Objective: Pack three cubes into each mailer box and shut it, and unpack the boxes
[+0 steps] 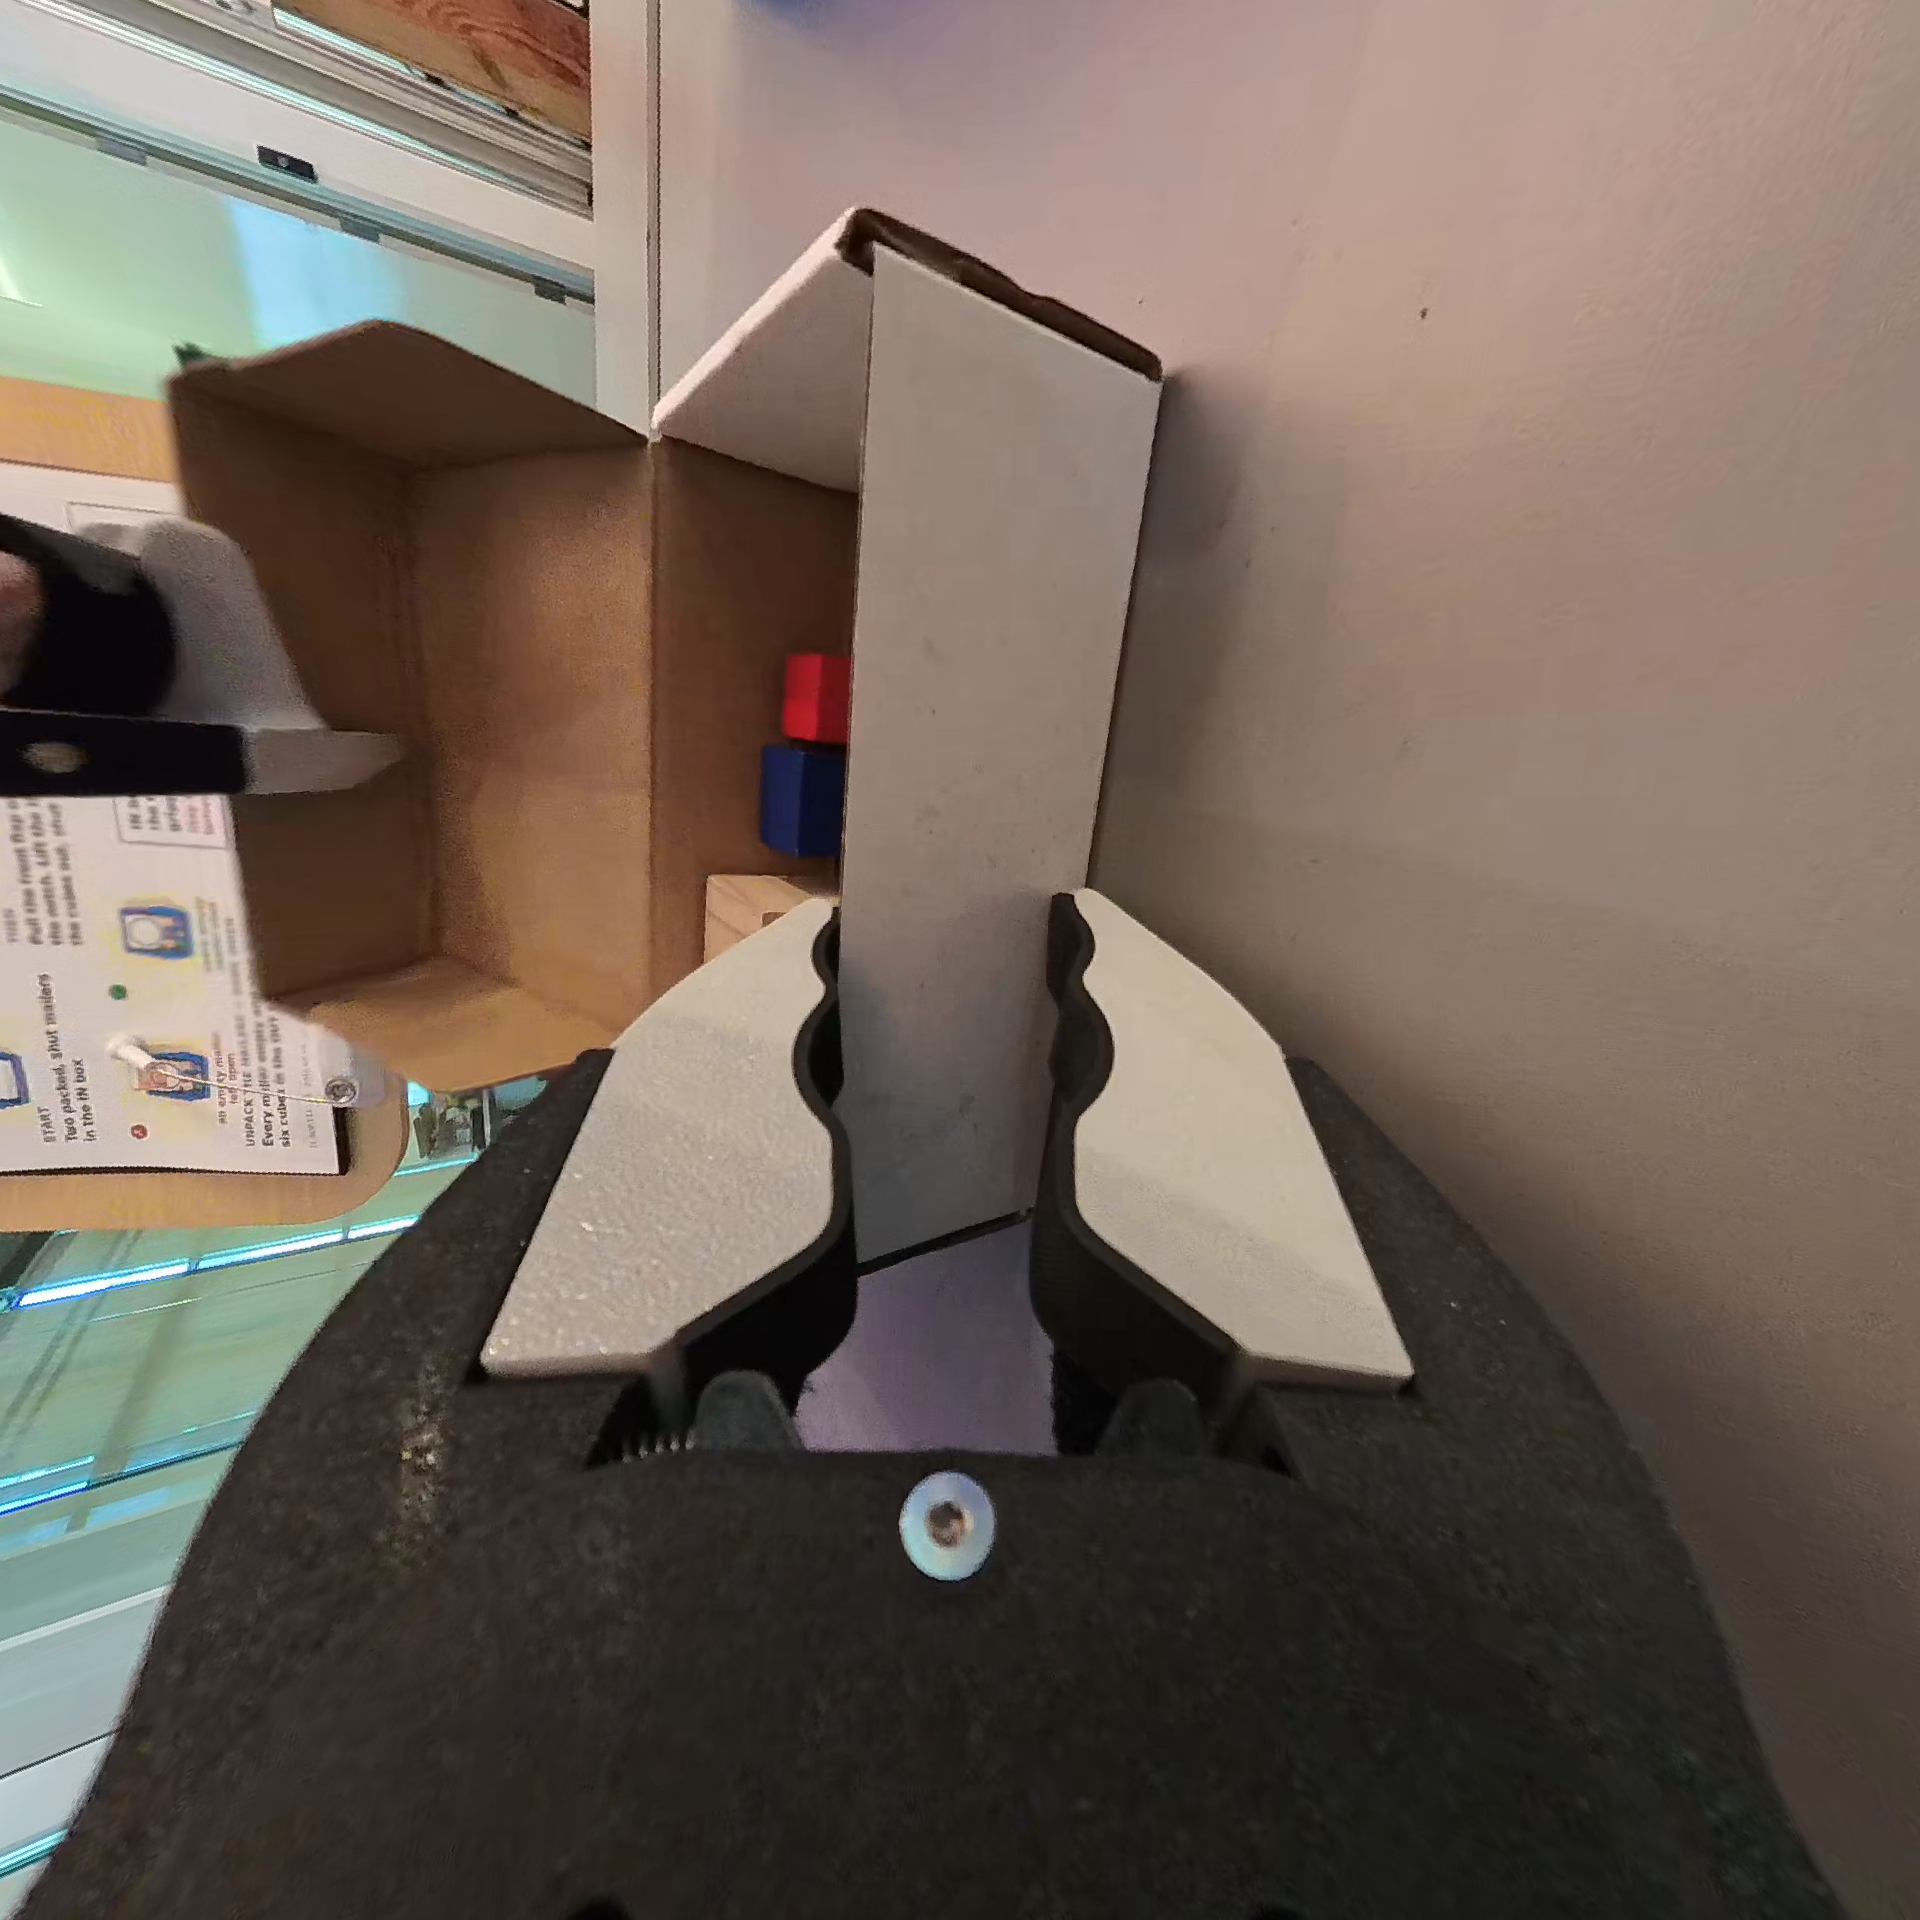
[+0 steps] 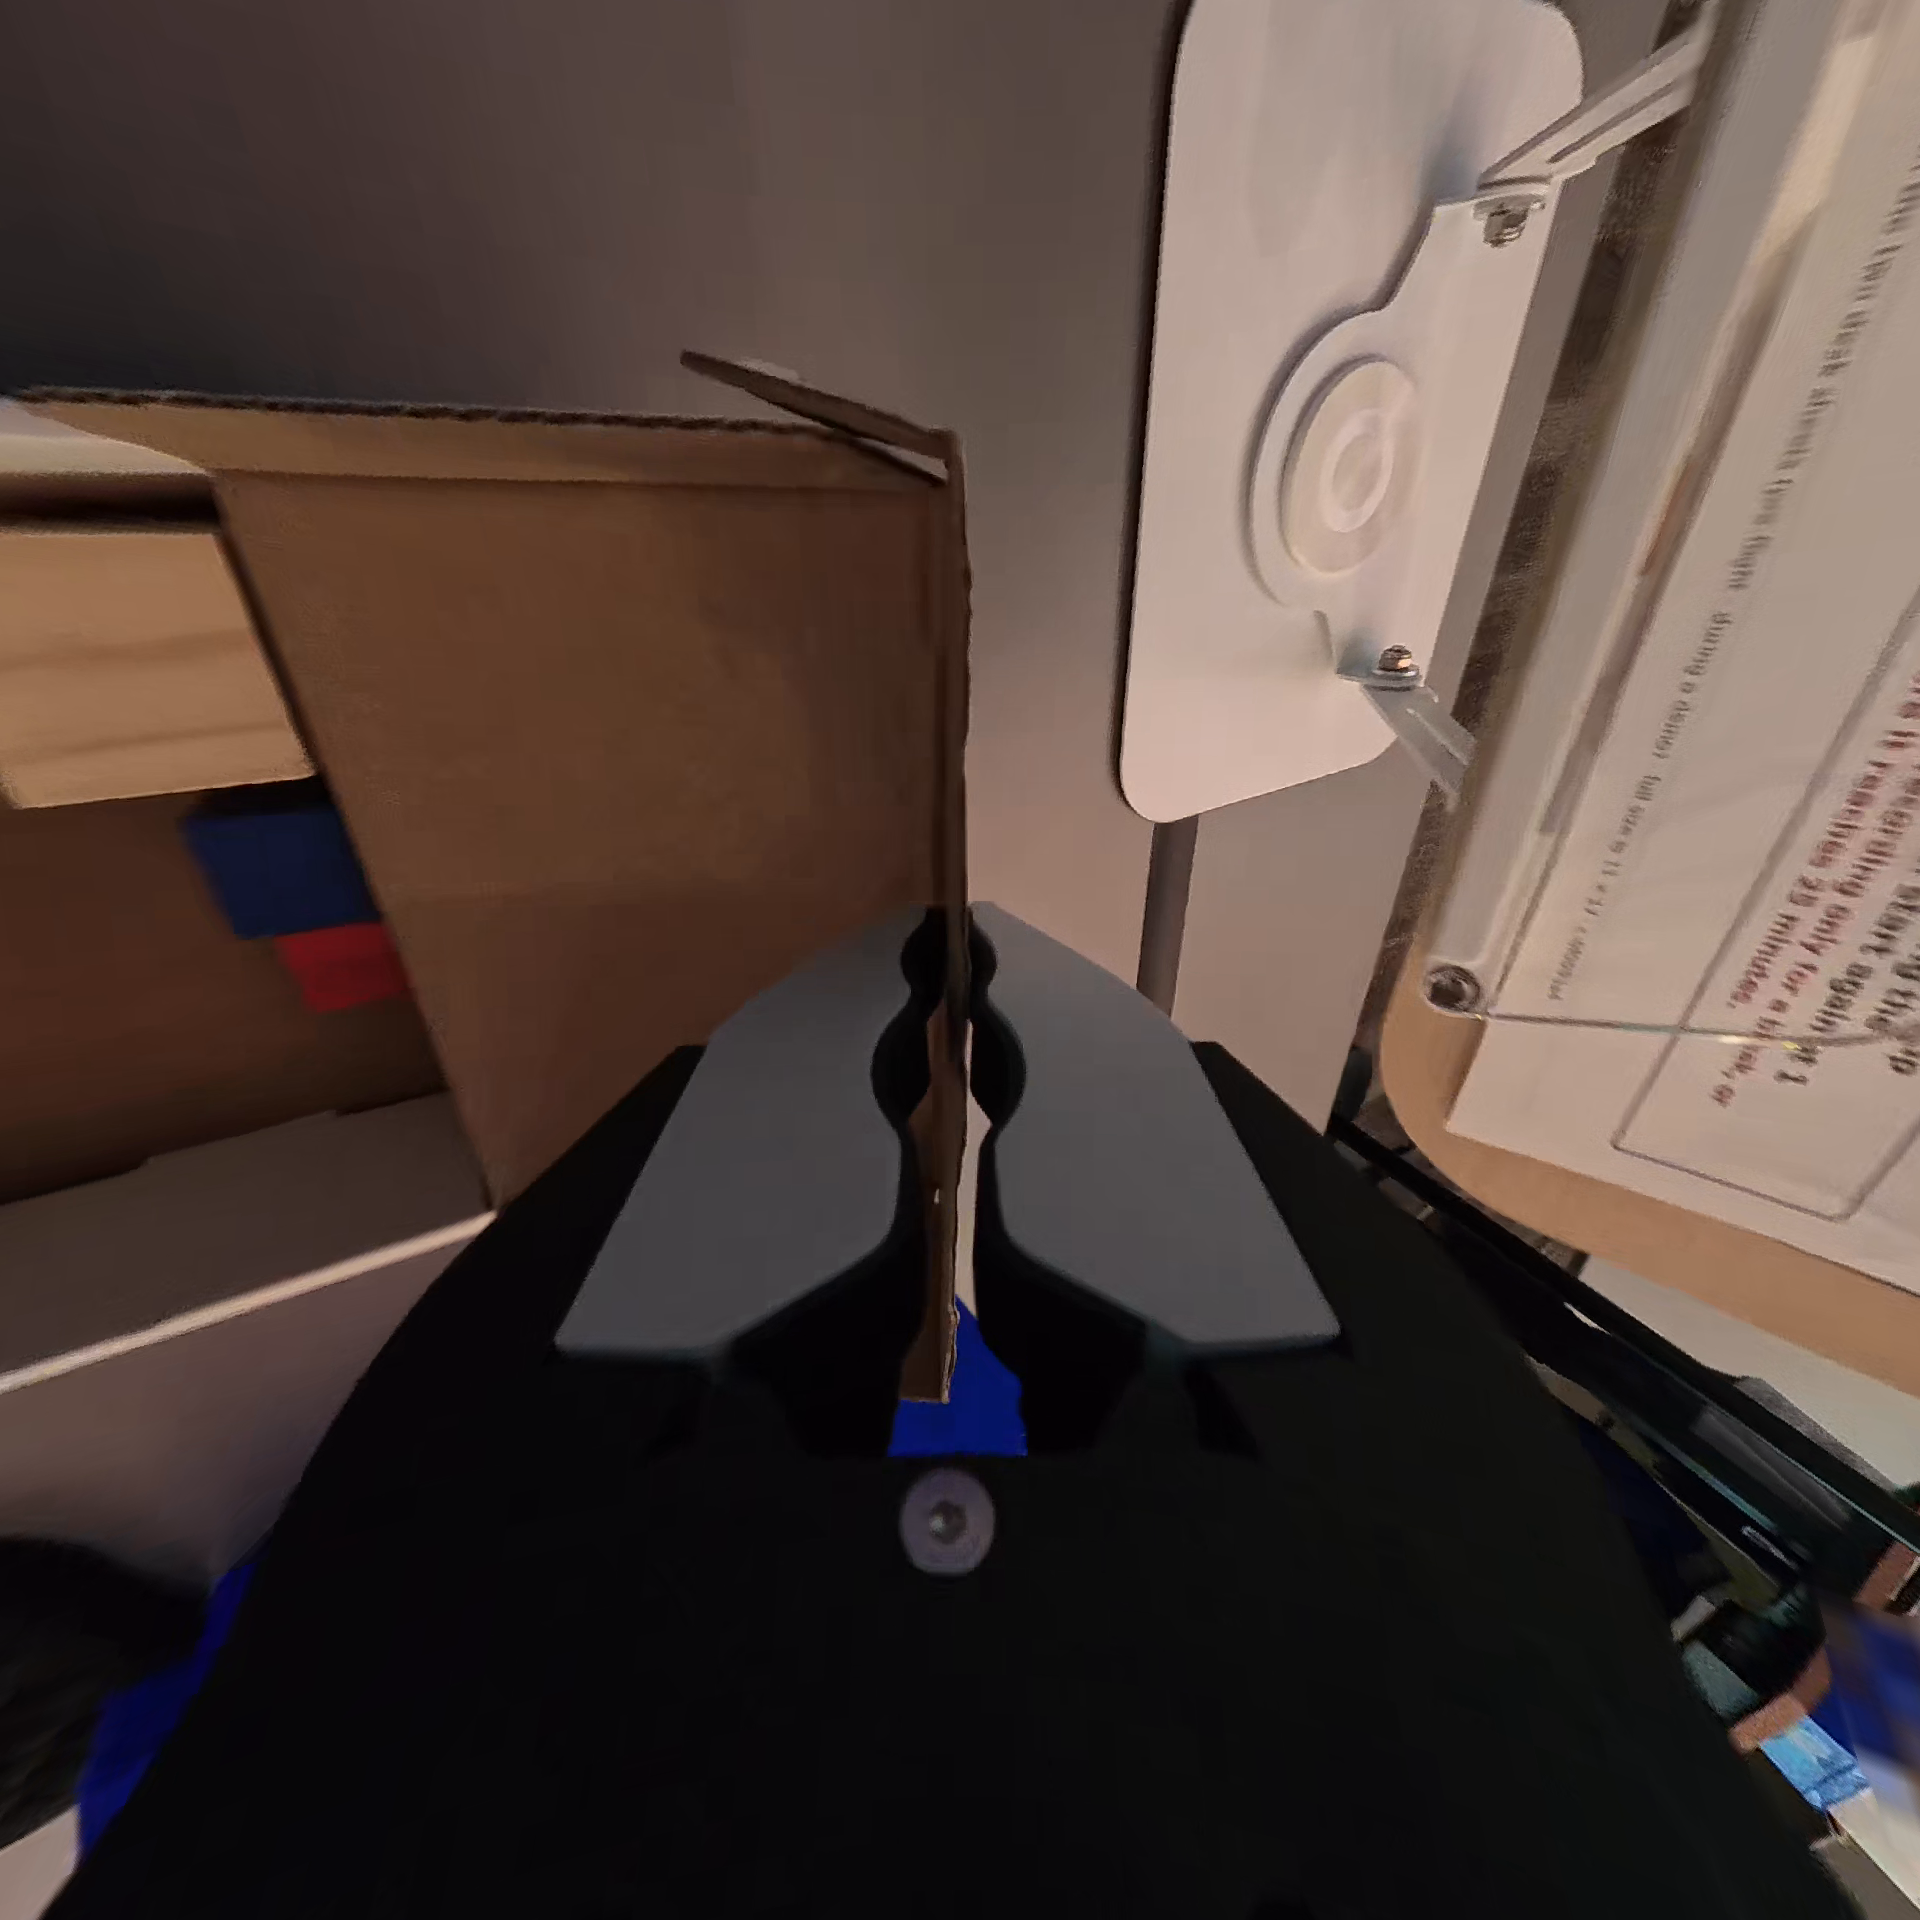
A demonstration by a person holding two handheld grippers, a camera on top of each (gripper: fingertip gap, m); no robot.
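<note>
A white mailer box [image 1: 977,727] with a brown inside lies open on the grey table. In the left wrist view a red cube [image 1: 818,694], a blue cube [image 1: 800,800] and a wooden cube [image 1: 758,914] sit inside it. My left gripper [image 1: 945,956] is shut on the box's white side wall. My right gripper [image 2: 951,966] is shut on the edge of the raised lid [image 2: 623,727], seen edge-on between its fingers. The blue cube [image 2: 281,873], red cube [image 2: 338,966] and wooden cube [image 2: 135,665] show in the right wrist view, left of the lid. The right gripper also shows in the left wrist view [image 1: 208,665].
A board with a printed instruction sheet [image 1: 125,987] stands close behind the box; it also shows in the right wrist view [image 2: 1714,831]. A white mounting plate [image 2: 1330,416] on metal brackets hangs beside it. The grey table surface [image 1: 1507,831] lies past the box. The left gripper's tips are roughly 20 cm from the right gripper's. The blue cube [image 2: 281,873] is about 7 cm from my left fingertips and 12 cm from my right. My left wrist view [image 1: 785,801] looks at it from another angle.
</note>
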